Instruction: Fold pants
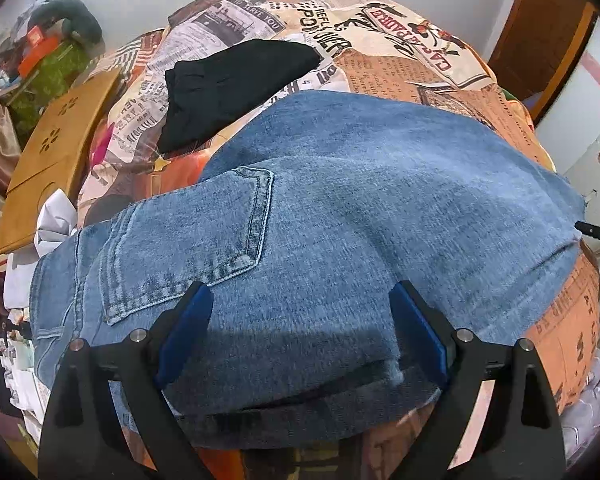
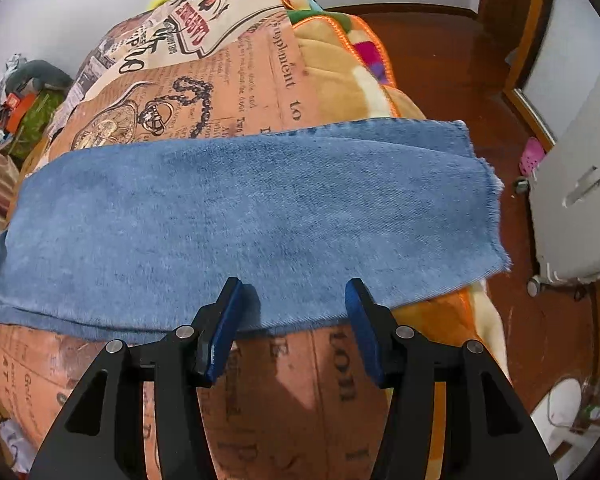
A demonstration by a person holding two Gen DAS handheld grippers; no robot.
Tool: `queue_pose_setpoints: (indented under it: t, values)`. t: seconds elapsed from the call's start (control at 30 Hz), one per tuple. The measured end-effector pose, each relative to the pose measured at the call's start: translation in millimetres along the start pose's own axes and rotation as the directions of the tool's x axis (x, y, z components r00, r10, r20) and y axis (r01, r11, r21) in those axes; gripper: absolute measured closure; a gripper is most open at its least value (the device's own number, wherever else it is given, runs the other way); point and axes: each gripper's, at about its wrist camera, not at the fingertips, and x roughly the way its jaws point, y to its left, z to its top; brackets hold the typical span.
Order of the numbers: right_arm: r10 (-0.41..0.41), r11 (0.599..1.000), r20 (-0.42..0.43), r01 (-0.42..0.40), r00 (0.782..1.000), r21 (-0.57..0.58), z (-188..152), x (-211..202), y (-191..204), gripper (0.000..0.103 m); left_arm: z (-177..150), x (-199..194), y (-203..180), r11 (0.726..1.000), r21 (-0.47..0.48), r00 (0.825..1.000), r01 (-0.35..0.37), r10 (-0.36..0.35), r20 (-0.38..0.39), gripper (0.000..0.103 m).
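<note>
Blue jeans (image 1: 340, 208) lie flat across the bed, folded lengthwise so one leg lies on the other, back pocket (image 1: 204, 248) up at the left. My left gripper (image 1: 303, 294) is open and empty, hovering over the seat and waist end. In the right wrist view the jeans' legs (image 2: 260, 216) stretch to frayed hems (image 2: 496, 216) at the right. My right gripper (image 2: 294, 290) is open and empty, just above the near edge of the legs.
A newspaper-print bedspread (image 1: 400, 68) covers the bed. A folded black garment (image 1: 228, 88) lies beyond the jeans. A wooden lap tray (image 1: 56, 160) and clutter sit at the left. A white cabinet (image 2: 576, 184) stands on the wood floor (image 2: 452, 60) at the right.
</note>
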Motion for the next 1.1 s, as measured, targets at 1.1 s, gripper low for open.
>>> queue_pose_setpoints:
  t: [1.1]
  values:
    - [0.339,0.73,-0.071,-0.309,0.938,-0.609,112,36,381,0.051,-26,8,252,0.936,-0.352,1.0,-0.01,0.003,-0.02,0.034]
